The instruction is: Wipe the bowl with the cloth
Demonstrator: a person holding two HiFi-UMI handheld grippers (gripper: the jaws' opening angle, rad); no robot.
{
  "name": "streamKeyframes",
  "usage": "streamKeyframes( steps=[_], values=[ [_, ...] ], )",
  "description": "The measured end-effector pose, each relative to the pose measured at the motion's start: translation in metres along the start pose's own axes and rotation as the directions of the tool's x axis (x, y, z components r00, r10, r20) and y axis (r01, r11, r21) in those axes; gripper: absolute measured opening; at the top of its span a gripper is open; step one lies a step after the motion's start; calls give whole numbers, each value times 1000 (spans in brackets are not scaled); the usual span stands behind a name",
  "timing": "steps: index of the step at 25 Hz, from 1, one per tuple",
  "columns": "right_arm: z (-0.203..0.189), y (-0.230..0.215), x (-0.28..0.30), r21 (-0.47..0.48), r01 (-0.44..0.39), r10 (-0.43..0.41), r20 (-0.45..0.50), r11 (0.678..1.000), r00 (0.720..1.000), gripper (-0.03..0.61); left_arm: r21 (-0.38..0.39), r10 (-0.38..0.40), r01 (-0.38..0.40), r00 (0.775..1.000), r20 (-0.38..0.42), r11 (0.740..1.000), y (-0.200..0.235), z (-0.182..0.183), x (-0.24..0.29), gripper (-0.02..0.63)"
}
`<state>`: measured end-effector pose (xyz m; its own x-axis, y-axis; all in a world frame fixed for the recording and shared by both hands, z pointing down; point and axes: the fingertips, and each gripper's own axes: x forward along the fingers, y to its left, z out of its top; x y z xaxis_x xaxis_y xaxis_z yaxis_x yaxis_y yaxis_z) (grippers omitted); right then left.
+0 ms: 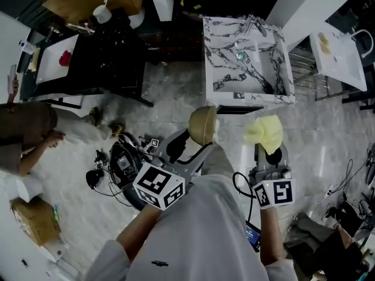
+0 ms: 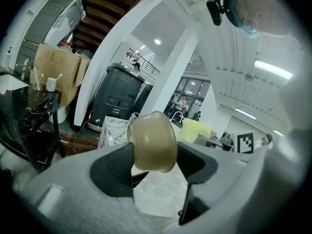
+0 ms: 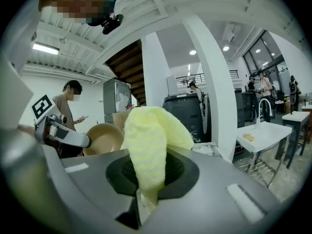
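Observation:
A tan bowl [image 1: 203,124] is held up in the air, my left gripper [image 1: 195,140] shut on its rim. In the left gripper view the bowl [image 2: 153,141] fills the space between the jaws, seen from its outside. A fluffy yellow cloth [image 1: 265,132] is bunched in my right gripper [image 1: 271,151], which is shut on it. The right gripper view shows the cloth [image 3: 149,145] standing up from the jaws, with the bowl [image 3: 103,139] to its left, its hollow facing the cloth. Bowl and cloth are apart by a short gap.
A marble-patterned sink basin [image 1: 246,56] with a faucet stands ahead. A black table [image 1: 99,51] with clutter is at the left, a white table [image 1: 340,51] at the right. Cables and gear [image 1: 120,163] lie on the floor. A person [image 1: 26,133] sits at the left.

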<state>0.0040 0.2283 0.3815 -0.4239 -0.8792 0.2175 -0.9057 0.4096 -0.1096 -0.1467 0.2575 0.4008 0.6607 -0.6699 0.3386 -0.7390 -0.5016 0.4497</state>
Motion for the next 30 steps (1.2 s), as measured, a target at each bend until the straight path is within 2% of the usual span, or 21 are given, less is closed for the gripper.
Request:
streamKeyframes(
  steps=[5,13,20,24,30],
  values=[
    [7,-38,47,33,25,-25,24,999,999,31,14,7,-6,1000,-21,1000,27,26,43,279],
    [49,-112,124,64,44,-48,72,997,996,31,67,1,1,1000,-28,998,50,106,139,279],
    [56,-152,177,61,-3,0,56,998,998,29,68,6,-5,1000,-11,998,54,144,210,278],
    [58,-155,202,45,-57,55,49,997,997,31,55,16,-16,1000,14,998,62,156,226,278],
    [62,-149,222,-2,-120,120,27,993,992,31,60,4,-3,1000,-5,998,69,159,232,279]
  ],
)
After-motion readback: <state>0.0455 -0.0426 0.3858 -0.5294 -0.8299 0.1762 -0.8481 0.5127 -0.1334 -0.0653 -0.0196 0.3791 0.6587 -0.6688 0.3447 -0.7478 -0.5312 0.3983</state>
